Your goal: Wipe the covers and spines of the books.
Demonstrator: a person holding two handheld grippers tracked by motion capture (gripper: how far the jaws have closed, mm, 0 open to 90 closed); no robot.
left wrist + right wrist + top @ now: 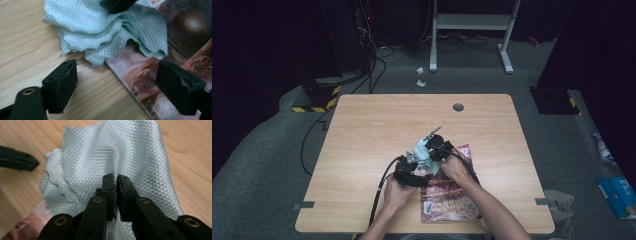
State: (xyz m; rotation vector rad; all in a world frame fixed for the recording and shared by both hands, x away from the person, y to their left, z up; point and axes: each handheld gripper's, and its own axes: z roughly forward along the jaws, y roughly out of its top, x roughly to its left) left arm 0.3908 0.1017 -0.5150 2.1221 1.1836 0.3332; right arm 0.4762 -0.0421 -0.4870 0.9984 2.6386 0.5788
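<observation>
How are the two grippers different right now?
The left gripper has its jaws wide apart and holds nothing; the right gripper has its jaws pinched shut on the pale blue cloth. The left sits low beside the magazine; the right lifts the cloth. Both have black jaws.

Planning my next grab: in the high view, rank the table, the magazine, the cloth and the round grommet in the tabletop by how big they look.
1. table, by far the largest.
2. magazine, partly under the forearm.
3. cloth, bunched and partly hidden by the right gripper, so its real extent is unsure.
4. grommet, the smallest.
</observation>
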